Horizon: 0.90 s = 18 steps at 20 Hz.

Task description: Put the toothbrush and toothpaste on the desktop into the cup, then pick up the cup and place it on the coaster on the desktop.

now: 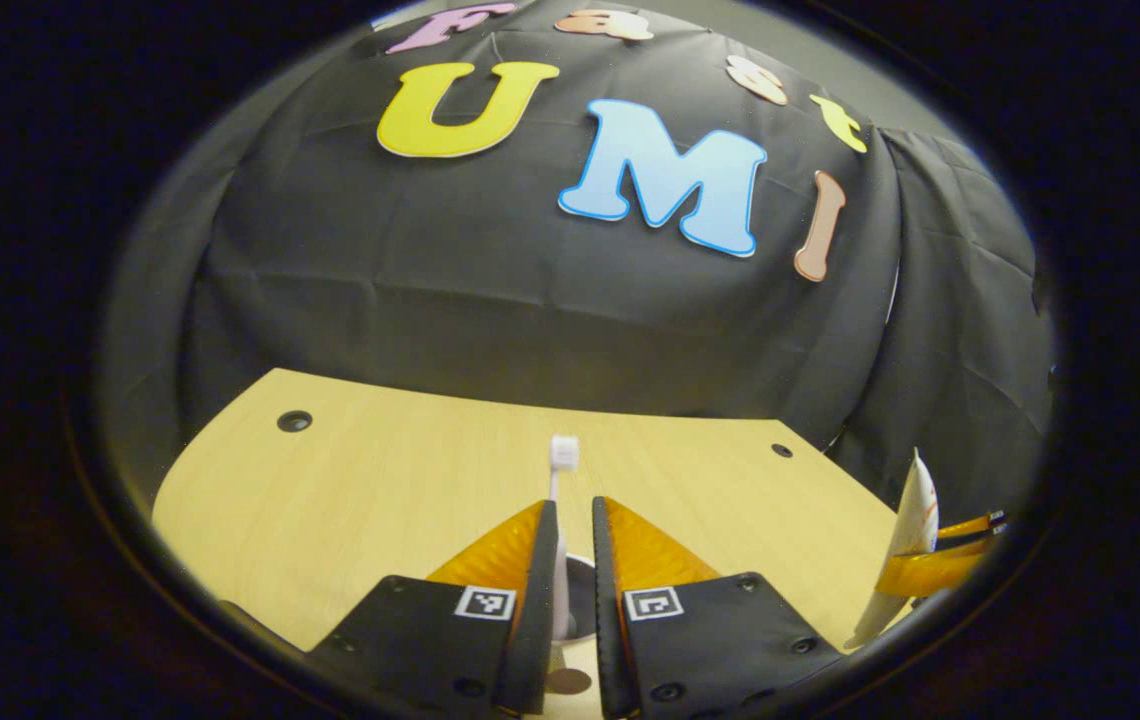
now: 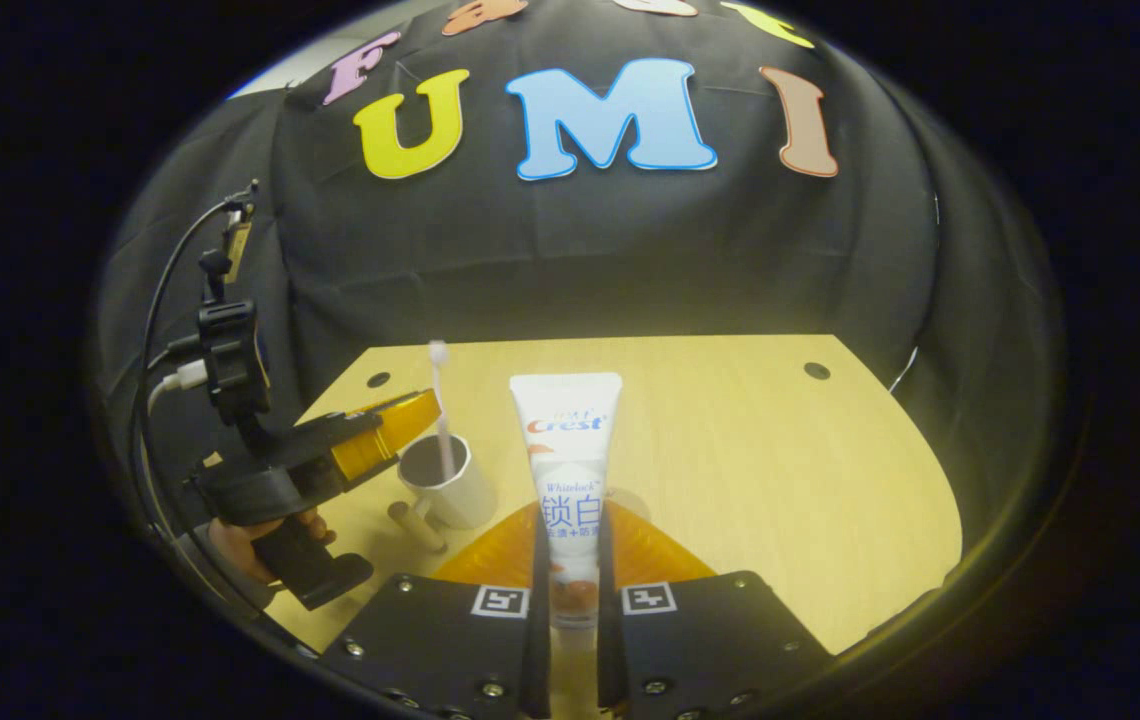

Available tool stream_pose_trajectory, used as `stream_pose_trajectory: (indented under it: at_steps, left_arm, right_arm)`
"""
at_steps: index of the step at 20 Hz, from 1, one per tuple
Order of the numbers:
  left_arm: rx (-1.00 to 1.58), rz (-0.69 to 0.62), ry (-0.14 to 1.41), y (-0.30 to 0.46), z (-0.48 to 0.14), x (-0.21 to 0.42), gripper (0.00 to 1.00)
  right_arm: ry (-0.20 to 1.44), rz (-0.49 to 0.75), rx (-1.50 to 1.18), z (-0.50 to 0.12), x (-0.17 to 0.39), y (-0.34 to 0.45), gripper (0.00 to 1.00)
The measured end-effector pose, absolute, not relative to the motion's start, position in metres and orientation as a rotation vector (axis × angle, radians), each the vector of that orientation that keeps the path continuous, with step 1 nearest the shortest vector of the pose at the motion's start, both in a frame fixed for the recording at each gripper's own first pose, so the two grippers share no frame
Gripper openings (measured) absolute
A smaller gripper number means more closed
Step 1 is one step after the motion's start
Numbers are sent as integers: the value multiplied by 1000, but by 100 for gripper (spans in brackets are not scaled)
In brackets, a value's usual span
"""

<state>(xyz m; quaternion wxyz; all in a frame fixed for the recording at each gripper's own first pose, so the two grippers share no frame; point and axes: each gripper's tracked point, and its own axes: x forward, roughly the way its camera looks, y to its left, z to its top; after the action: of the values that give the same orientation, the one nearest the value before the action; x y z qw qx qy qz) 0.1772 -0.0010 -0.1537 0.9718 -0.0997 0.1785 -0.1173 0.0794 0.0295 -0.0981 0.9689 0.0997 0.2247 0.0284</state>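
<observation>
Two handheld grippers work over a pale wooden desk [image 2: 730, 450] in a booth. In the left gripper view, the left gripper [image 1: 570, 520] has its fingers nearly together around the thin white handle of a toothbrush [image 1: 563, 452], bristle head up. Whether both fingers press on the handle cannot be told. Below the fingers lies the rim of a cup [image 1: 582, 590].

In the right gripper view, that cup [image 2: 442, 478] stands on the desk at left, a light metal mug with a handle toward the camera. The toothbrush [image 2: 440, 400] stands upright with its lower end inside the cup, and the left gripper [image 2: 400, 420], held by a hand [image 2: 250, 540], is at its side.

The right gripper [image 2: 570, 560] is clamped on a white toothpaste tube [image 2: 568, 450], held upright with its flat crimped end up, just right of the cup. No coaster can be made out.

The toothbrush is probably light, stiff and thin, so it could tip against the rim once let go. The tube is likely soft and smooth; a hold on its lower body suits it, with gentle pressure. The cup looks rigid and light, and may slide or tip if knocked; its wall or handle seems the place to grip.
</observation>
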Motion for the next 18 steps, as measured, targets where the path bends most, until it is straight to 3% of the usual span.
stream_pose_trajectory:
  at_steps: [1, 6, 10, 11, 12, 13, 18]
  left_arm:
    - [-209, -240, 370, -1, -154, 173, 29]
    - [-223, -206, 380, 11, -151, 159, 83]
    - [-211, -192, 389, 18, -147, 147, 83]
    - [-208, -189, 388, 20, -146, 143, 89]
    - [-205, -183, 386, 23, -144, 141, 83]
    - [-206, -186, 386, 25, -142, 138, 89]
    - [-214, -175, 400, 39, -142, 119, 89]
  right_arm:
    - [452, 63, 201, -97, 81, 30, 19]
    - [443, 98, 210, -92, 86, 39, 18]
    - [415, 135, 197, -81, 98, 51, 19]
    - [405, 145, 194, -77, 102, 55, 18]
    - [396, 158, 191, -73, 107, 59, 18]
    - [385, 171, 189, -69, 111, 64, 18]
    - [333, 223, 192, -54, 138, 87, 19]
